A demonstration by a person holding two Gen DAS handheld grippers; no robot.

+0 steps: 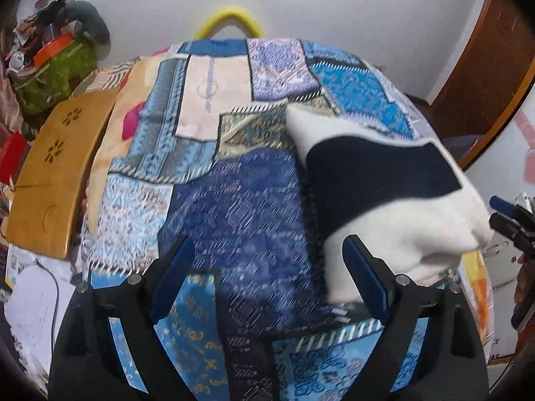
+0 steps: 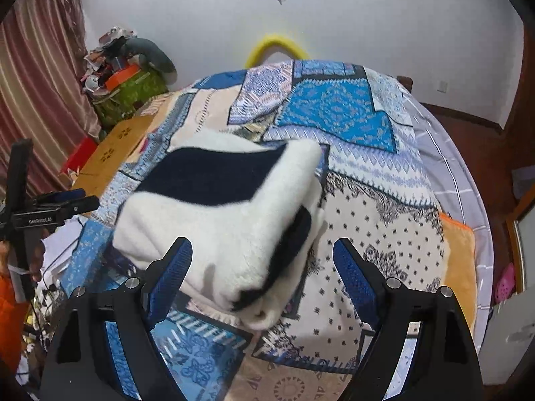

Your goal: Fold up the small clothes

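Observation:
A folded white garment with a wide dark navy band [image 1: 384, 193] [image 2: 220, 207] lies on the blue patchwork bedspread [image 1: 234, 200] [image 2: 367, 153]. My left gripper [image 1: 267, 267] hangs open above the spread, the garment just right of its right finger, nothing between the pads. My right gripper [image 2: 262, 270] is open too; the garment's near folded end lies below and between its fingers, and the pads stand clear of it. Each gripper shows at the edge of the other's view: the right gripper [image 1: 508, 220], the left gripper [image 2: 60, 207].
A wooden lap table [image 1: 57, 173] [image 2: 113, 153] lies at the bed's left edge. Behind it stands a green bag [image 1: 53, 73] [image 2: 130, 93] piled with clutter. An orange cushion [image 2: 458, 267] sits at the right edge. A yellow curved pillow [image 1: 230, 20] peeks over the far end.

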